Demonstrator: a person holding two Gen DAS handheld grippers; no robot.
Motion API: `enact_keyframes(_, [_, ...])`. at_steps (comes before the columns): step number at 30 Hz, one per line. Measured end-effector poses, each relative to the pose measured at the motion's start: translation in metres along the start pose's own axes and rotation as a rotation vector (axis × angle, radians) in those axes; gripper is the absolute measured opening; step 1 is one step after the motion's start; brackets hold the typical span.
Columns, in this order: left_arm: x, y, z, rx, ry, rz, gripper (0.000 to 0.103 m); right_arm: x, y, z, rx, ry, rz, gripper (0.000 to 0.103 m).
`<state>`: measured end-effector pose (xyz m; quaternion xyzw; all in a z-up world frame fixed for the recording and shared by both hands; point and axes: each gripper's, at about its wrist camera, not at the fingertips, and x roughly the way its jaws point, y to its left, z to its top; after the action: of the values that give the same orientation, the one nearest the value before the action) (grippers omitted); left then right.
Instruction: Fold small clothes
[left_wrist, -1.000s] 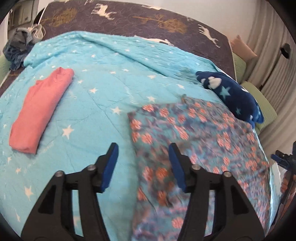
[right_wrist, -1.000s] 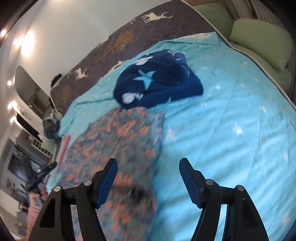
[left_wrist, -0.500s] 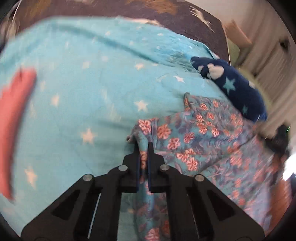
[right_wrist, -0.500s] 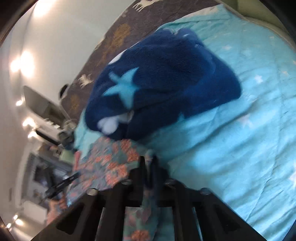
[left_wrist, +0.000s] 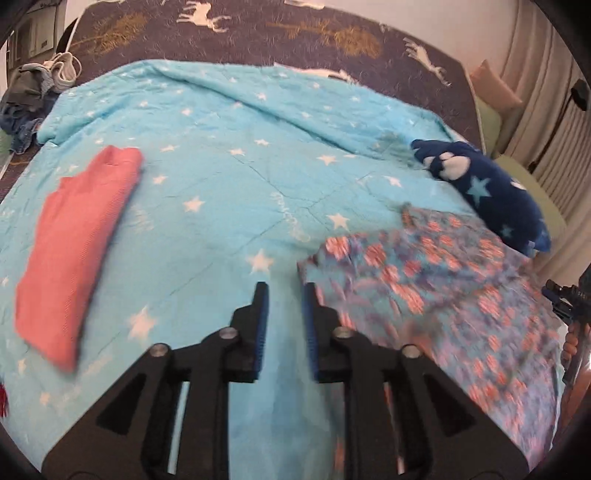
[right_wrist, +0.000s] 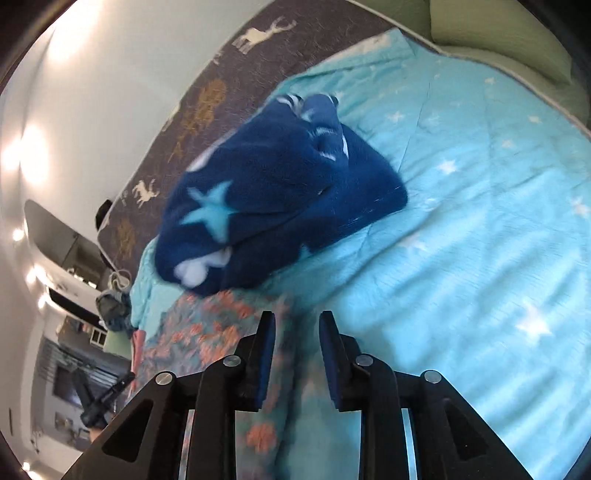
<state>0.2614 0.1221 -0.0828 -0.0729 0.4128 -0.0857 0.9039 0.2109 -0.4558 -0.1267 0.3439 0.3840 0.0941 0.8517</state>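
Note:
A floral blue-and-orange garment (left_wrist: 436, 295) lies flat on the turquoise star blanket (left_wrist: 229, 192); it also shows in the right wrist view (right_wrist: 207, 332). My left gripper (left_wrist: 283, 295) is partly open and empty, just left of the garment's near-left corner. My right gripper (right_wrist: 297, 325) is partly open and empty, over the garment's right edge. A folded coral garment (left_wrist: 74, 247) lies to the left. A crumpled navy fleece garment (left_wrist: 495, 192) with stars lies behind the floral one, and shows large in the right wrist view (right_wrist: 273, 192).
A dark deer-print bedspread (left_wrist: 258, 33) covers the far side of the bed. A heap of grey and denim clothes (left_wrist: 26, 99) sits at the far left. Green pillows (right_wrist: 502, 40) lie at the bed's right end. Curtains (left_wrist: 546, 110) hang on the right.
Both grippers were shut on the floral garment's corners half a second ago. They have let go, opened partway and pulled back. The garment now lies flat.

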Motion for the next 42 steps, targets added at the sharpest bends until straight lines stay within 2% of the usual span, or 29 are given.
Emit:
enact_keyframes(1, [-0.011,0.000,-0.007,-0.001,-0.005,-0.011,0.042,-0.009,0.002,-0.006,-0.019,0.010,0.008,0.028])
enact_keyframes(3, [-0.037,0.002,-0.032,0.000,-0.010,-0.059,0.053,-0.030,0.007,-0.027,-0.050,0.047,0.022,0.031])
enact_keyframes(7, [-0.052,-0.007,-0.078,0.031,0.041,-0.121,0.054,-0.056,0.012,-0.071,-0.092,0.107,0.050,0.042])
enact_keyframes(9, [-0.050,-0.012,-0.097,0.062,0.076,-0.107,0.054,-0.059,0.015,-0.088,-0.112,0.151,0.061,0.045])
enact_keyframes(11, [-0.046,-0.014,-0.108,0.081,0.094,-0.047,0.039,-0.060,0.018,-0.101,-0.128,0.170,0.061,0.045])
enact_keyframes(12, [-0.047,-0.012,-0.111,0.089,0.073,-0.011,0.029,-0.059,0.018,-0.106,-0.127,0.173,0.060,0.045])
enact_keyframes(13, [-0.048,-0.004,-0.112,0.049,0.061,-0.023,0.029,-0.058,0.019,-0.110,-0.131,0.168,0.051,0.045])
enact_keyframes(14, [-0.048,0.004,-0.112,-0.011,0.060,-0.040,0.029,-0.057,0.019,-0.111,-0.150,0.146,0.015,0.042])
enact_keyframes(16, [-0.053,0.017,-0.113,-0.118,0.056,-0.073,0.029,-0.062,0.007,-0.112,-0.125,0.096,-0.088,0.011])
enact_keyframes(18, [-0.065,0.012,-0.119,-0.121,0.046,-0.042,0.029,-0.073,-0.008,-0.113,0.012,0.081,-0.072,0.012])
enact_keyframes(20, [-0.084,0.003,-0.131,-0.079,0.038,-0.038,0.029,-0.091,-0.008,-0.119,0.008,0.057,-0.129,0.017])
enact_keyframes(21, [-0.093,0.001,-0.137,-0.074,0.036,-0.050,0.031,-0.101,-0.006,-0.124,-0.013,0.056,-0.123,0.017])
enact_keyframes(23, [-0.114,0.001,-0.155,-0.080,0.044,-0.096,0.054,-0.122,-0.007,-0.140,-0.023,0.092,-0.044,0.018])
enact_keyframes(24, [-0.124,0.002,-0.164,-0.090,0.049,-0.105,0.070,-0.132,-0.006,-0.149,-0.032,0.104,-0.012,0.021])
enact_keyframes(28, [-0.162,0.003,-0.202,-0.096,0.042,-0.168,0.072,-0.163,-0.003,-0.184,-0.077,0.097,0.022,0.033])
enact_keyframes(30, [-0.172,0.002,-0.216,-0.095,0.043,-0.163,0.072,-0.174,-0.005,-0.202,-0.081,0.106,0.030,0.035])
enact_keyframes(32, [-0.180,0.005,-0.233,-0.095,0.048,-0.113,0.072,-0.180,-0.004,-0.217,-0.089,0.113,0.041,0.035])
enact_keyframes(34, [-0.185,0.007,-0.248,-0.106,0.053,-0.106,0.072,-0.184,-0.002,-0.229,-0.102,0.125,0.048,0.035])
enact_keyframes(42, [-0.211,0.005,-0.291,-0.136,0.022,-0.177,0.075,-0.212,-0.002,-0.284,-0.132,0.177,0.070,0.038])
